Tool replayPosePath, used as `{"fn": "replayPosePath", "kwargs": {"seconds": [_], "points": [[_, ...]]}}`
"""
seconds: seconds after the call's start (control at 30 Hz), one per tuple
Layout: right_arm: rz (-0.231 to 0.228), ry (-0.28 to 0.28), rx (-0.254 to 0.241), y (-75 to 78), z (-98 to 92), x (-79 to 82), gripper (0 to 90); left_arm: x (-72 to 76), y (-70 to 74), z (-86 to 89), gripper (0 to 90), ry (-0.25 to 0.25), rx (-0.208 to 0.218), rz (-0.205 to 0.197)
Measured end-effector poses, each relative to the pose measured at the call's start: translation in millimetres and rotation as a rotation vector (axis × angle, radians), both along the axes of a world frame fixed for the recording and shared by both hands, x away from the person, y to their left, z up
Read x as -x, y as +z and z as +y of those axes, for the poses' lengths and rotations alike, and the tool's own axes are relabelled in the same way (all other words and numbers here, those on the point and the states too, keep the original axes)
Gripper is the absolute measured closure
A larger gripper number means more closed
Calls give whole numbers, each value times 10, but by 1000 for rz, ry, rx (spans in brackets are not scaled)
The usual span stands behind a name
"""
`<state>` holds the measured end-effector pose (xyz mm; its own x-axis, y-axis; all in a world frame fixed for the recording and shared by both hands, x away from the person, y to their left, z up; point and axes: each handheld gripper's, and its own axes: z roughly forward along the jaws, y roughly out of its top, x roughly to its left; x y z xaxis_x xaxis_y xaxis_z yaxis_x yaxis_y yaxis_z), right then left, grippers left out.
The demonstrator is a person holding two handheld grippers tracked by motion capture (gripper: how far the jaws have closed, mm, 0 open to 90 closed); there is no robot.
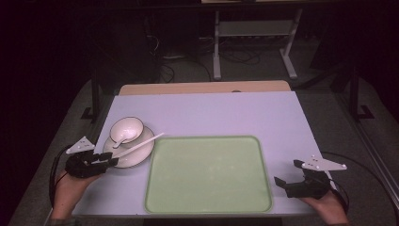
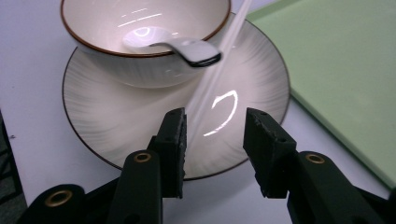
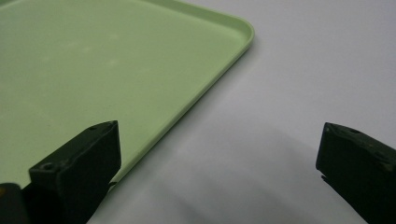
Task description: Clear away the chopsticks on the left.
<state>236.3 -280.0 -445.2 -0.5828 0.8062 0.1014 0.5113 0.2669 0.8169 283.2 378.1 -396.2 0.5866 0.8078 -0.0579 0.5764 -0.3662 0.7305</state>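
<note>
Resting low at the left edge of the surface point(image 1: 207, 113), the left hand point(image 1: 70, 186) holds the left gripper point(image 1: 110, 161) nearly level, its jaws pointing right toward the plate point(image 1: 141, 153). In the left gripper view its jaws stand partly apart and grasp nothing. The near end of a white stick point(image 2: 212, 79) lies on the plate just ahead of the gap between them, close to the left jaw, and I cannot tell whether it touches that jaw. At the right edge of the surface the right hand point(image 1: 329, 207) holds the right gripper point(image 1: 286, 172) level too, jaws pointing left toward the tray point(image 1: 207, 207). Those jaws are spread wide and released, with bare surface between them and the tray's corner just ahead of the left jaw.

By count there is one plate, one bowl point(image 1: 126, 128) standing on it, one spoon point(image 1: 123, 140) lying in the bowl with its handle over the rim, one stick leaning across the plate toward the tray, and one green tray lying flat in the middle. The plate sits just left of the tray, near it but apart.
</note>
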Motion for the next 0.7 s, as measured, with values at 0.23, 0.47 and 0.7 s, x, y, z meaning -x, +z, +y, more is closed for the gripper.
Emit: {"fn": "replayPosePath", "kwargs": {"seconds": [0.23, 0.47, 0.7], "points": [[2, 3, 4, -6, 6, -8, 0, -156, -123, 36, 585, -17, -1, 4], [3, -1, -2, -4, -3, 1, 0, -244, -198, 18, 582, -31, -22, 15], [4, 0, -4, -7, -1, -2, 0, -283, -247, 14, 603, -50, -37, 28]]}}
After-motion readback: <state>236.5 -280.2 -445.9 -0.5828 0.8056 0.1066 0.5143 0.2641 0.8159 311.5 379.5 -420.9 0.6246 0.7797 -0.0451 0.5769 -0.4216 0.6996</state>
